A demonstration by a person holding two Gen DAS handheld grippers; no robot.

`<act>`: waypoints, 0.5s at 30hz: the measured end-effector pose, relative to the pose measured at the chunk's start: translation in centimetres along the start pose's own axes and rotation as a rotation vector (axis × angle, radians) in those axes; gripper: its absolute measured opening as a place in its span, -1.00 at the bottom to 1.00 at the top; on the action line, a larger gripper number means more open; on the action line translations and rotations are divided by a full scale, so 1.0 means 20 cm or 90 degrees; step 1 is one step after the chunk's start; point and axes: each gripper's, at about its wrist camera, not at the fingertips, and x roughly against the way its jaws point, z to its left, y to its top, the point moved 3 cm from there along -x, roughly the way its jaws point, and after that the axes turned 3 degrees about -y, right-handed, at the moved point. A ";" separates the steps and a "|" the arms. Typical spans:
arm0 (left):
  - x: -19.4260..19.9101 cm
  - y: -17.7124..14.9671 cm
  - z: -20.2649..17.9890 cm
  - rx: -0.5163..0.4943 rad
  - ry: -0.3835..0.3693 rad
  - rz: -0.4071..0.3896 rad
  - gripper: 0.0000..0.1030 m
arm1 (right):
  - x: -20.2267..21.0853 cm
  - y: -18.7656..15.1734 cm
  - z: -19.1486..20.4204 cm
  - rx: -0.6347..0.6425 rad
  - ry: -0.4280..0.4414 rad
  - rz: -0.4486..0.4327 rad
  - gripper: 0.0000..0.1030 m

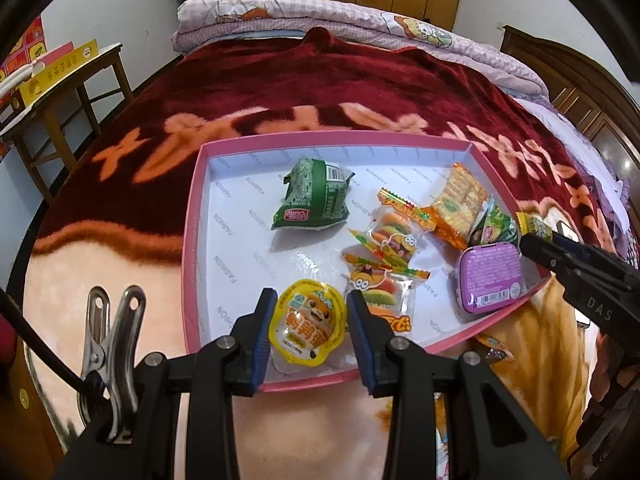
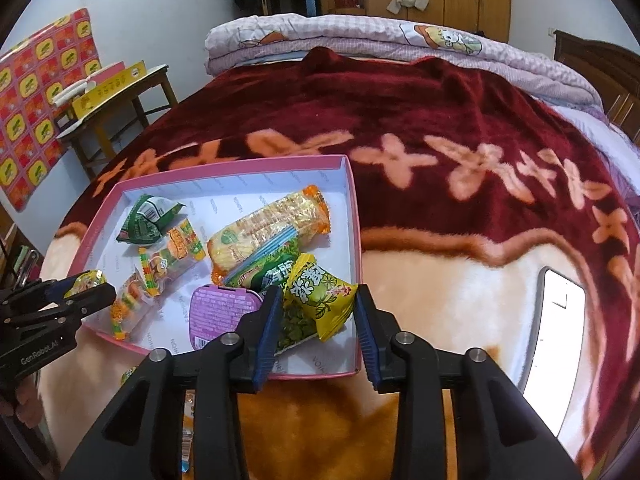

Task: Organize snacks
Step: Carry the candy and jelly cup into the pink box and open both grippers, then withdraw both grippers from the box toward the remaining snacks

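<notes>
The left hand-held gripper (image 1: 312,320) grips a yellow jelly cup (image 1: 307,322) over the near edge of the pink box (image 1: 192,240) on the bed, while the right hand-held gripper (image 2: 316,324) holds a yellow snack packet (image 2: 320,296) above the box's near right corner. The cup looks light, with stiff walls but a slick foil lid, so its sides are probably the best hold. The packet seems soft and crinkly, likely to slip unless pinched across its filled middle.
</notes>
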 end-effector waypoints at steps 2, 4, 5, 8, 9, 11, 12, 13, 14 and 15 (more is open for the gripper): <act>0.00 0.00 0.00 0.001 0.003 0.002 -0.26 | 0.01 0.00 0.00 -0.004 0.008 0.004 -0.14; 0.00 0.00 0.00 0.006 0.000 0.007 -0.19 | 0.02 0.00 0.00 -0.010 0.014 0.003 -0.02; 0.00 0.00 0.00 0.009 -0.003 0.008 -0.11 | 0.02 0.00 0.00 -0.010 0.015 0.001 0.00; 0.02 0.00 0.00 0.015 -0.014 0.007 0.02 | 0.05 0.00 0.01 -0.010 0.016 -0.008 0.12; 0.02 -0.01 0.00 0.014 -0.015 0.006 0.04 | 0.06 -0.01 0.01 -0.011 0.017 -0.012 0.15; 0.04 -0.01 0.00 0.010 -0.015 0.002 0.09 | 0.08 -0.01 0.01 -0.013 0.019 -0.019 0.20; 0.05 -0.02 -0.01 0.008 -0.015 -0.001 0.09 | 0.09 -0.01 0.01 -0.015 0.019 -0.022 0.23; 0.06 -0.02 -0.02 0.005 -0.016 -0.003 0.10 | 0.11 -0.01 0.01 -0.017 0.020 -0.026 0.25; 0.08 -0.03 -0.02 0.003 -0.018 -0.005 0.10 | 0.12 -0.01 0.01 -0.019 0.022 -0.030 0.25; 0.09 -0.03 -0.03 0.002 -0.021 -0.006 0.10 | 0.13 -0.01 0.02 -0.020 0.023 -0.032 0.25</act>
